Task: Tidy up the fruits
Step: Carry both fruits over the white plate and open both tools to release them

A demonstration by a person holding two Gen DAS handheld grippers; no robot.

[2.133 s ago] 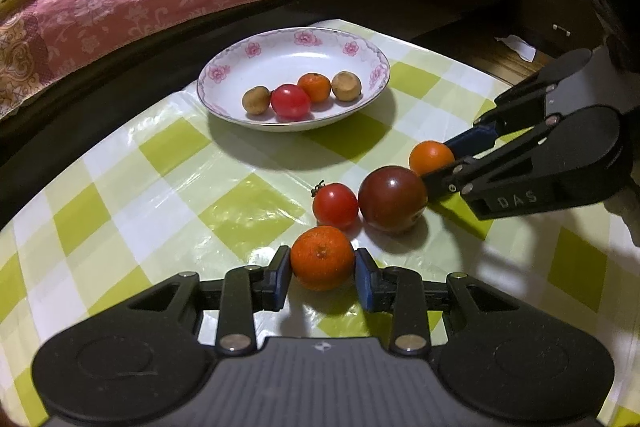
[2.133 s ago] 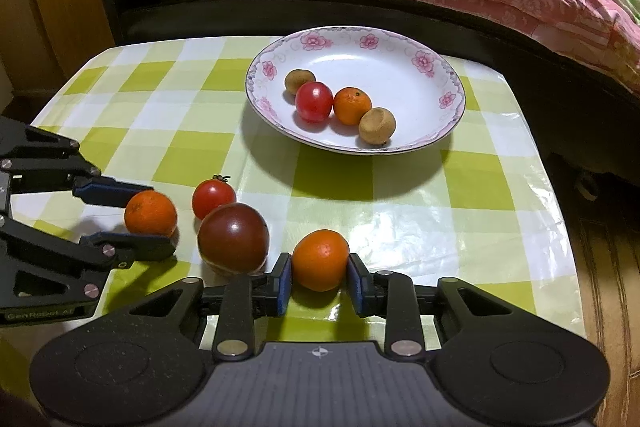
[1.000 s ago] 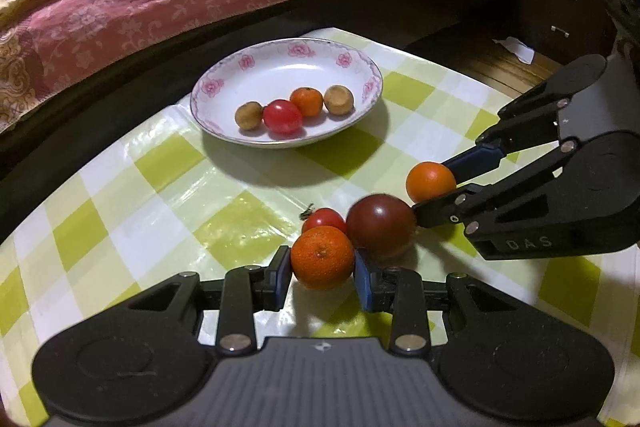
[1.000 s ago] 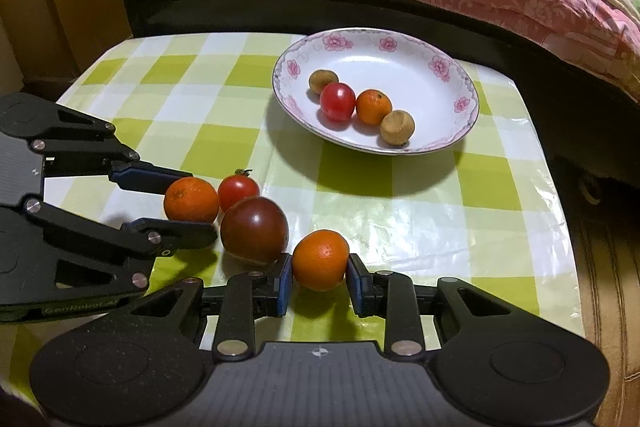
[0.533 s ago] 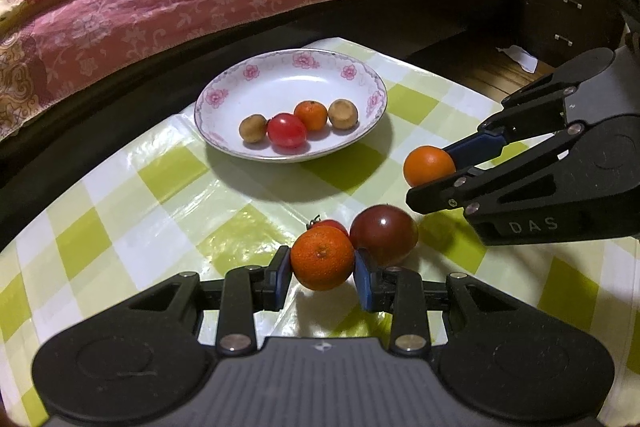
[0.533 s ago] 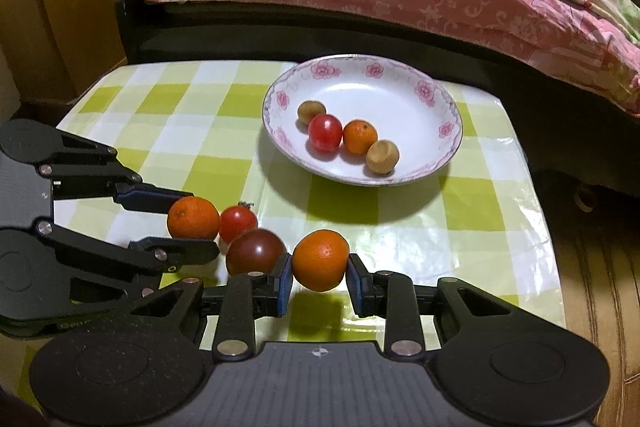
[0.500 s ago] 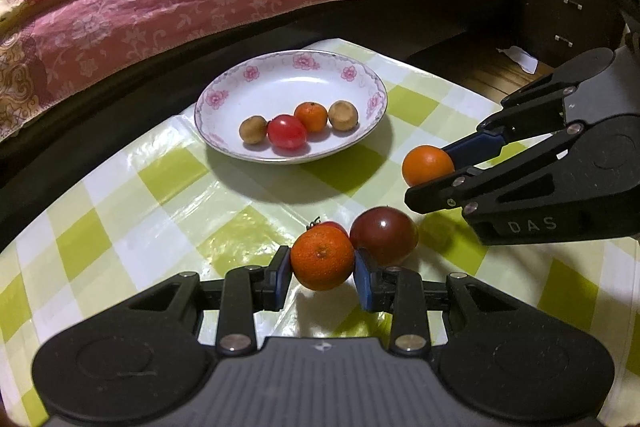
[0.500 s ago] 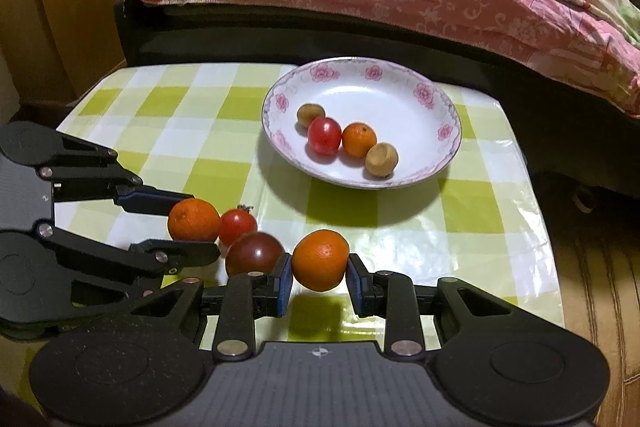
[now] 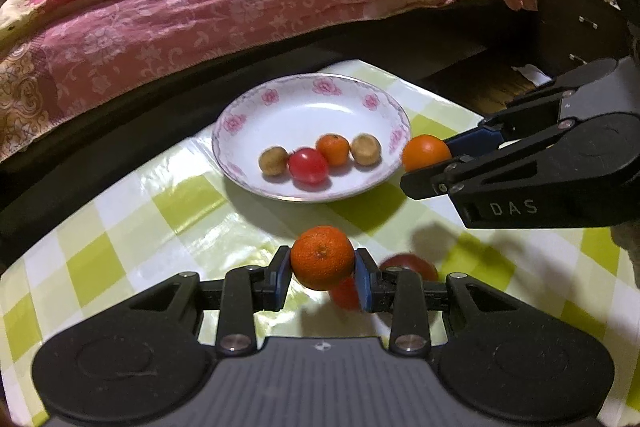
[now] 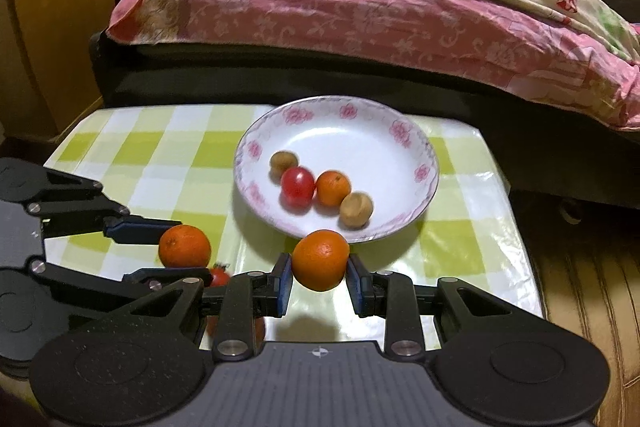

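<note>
My left gripper (image 9: 322,273) is shut on an orange tangerine (image 9: 322,257) and holds it above the checked tablecloth. My right gripper (image 10: 319,277) is shut on a second orange tangerine (image 10: 320,259), near the front rim of the white floral plate (image 10: 412,143). The plate (image 9: 304,99) holds two brown fruits, a red tomato (image 9: 308,165) and a small tangerine (image 9: 333,149). A large dark tomato (image 9: 412,263) and a small red tomato (image 10: 218,277) lie on the table, partly hidden behind the fingers.
The table with its green and white cloth (image 10: 160,147) stands against a bed with a pink quilt (image 10: 360,11). A wooden cabinet (image 10: 48,27) is at the left, a dark drawer unit (image 9: 576,23) at the right. The table's right edge drops to a wooden floor (image 10: 580,287).
Both grippers have lifted their tangerines off the table and moved them toward the plate. The two tomatoes stay on the cloth and are now largely hidden below the fingers.
</note>
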